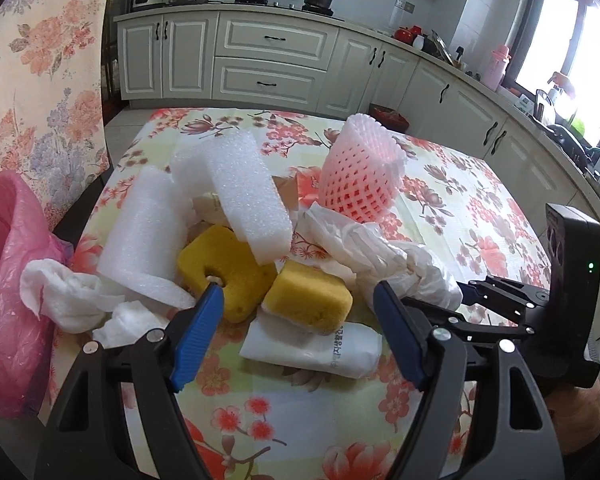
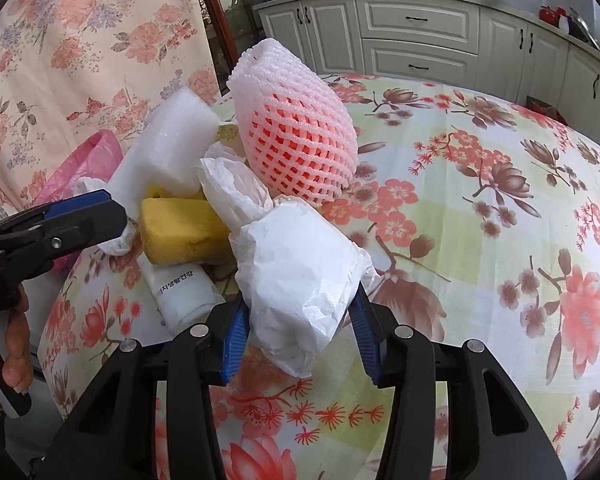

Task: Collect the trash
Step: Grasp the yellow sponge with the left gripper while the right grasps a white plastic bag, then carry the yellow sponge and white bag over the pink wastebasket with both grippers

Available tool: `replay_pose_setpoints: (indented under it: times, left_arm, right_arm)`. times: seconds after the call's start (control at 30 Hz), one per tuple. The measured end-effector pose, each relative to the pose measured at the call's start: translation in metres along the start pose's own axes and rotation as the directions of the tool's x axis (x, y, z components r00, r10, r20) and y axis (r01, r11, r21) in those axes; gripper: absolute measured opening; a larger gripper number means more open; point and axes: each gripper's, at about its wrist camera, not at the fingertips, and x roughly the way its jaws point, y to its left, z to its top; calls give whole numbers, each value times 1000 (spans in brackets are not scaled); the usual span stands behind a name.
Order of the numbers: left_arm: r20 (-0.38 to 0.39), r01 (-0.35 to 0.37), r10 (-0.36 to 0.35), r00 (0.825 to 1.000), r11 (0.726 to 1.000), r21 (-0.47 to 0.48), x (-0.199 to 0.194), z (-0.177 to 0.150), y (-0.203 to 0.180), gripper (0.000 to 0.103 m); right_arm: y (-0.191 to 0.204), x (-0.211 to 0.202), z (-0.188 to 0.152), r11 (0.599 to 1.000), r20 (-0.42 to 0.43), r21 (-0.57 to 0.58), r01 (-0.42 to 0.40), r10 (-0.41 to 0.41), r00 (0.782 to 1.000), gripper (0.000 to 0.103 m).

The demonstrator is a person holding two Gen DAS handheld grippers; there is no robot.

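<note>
Trash pile (image 1: 260,248) beside pink bag (image 1: 8,280) (contents unseen).

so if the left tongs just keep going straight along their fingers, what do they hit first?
Most likely the smaller yellow sponge, which sits between the open left tongs just ahead. The white packet lies lower and nearer, so it might touch first; depth is unclear.
</note>
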Motion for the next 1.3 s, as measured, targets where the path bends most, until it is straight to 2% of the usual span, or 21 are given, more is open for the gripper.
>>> replay_pose_setpoints:
  times: [0.4, 0.5, 0.53, 0.6, 1.03, 1.3]
  left_arm:
    - [-63, -16, 20, 998, 998, 60, 32, -1, -11, 73]
    - [-87, -13, 20, 996, 997, 79, 38, -2, -15, 58]
    - [-96, -12, 20, 995, 996, 86, 40, -3, -16, 49]
    - [-95, -10, 19, 995, 996, 89, 39, -4, -18, 48]
    - [-6, 37, -36, 999, 997, 75, -12, -3, -21, 47]
    - [113, 18, -21, 993, 999, 27, -73, 1, 5, 47]
  right_arm:
    - [-12, -12, -7, 1000, 4, 21, -1, 1, 1000, 43]
    - [-13, -13, -8, 1000, 1, 23, -1, 1, 1000, 43]
    - [-13, -12, -8, 1000, 1, 25, 0, 0, 1000, 43]
    - [-13, -13, -9, 1000, 0, 25, -1, 1, 1000, 43]
    - [-6, -38, -8, 1000, 43, 16, 11, -11, 999, 42]
    - [16, -67, 7, 1000, 101, -11, 0, 2, 995, 42]
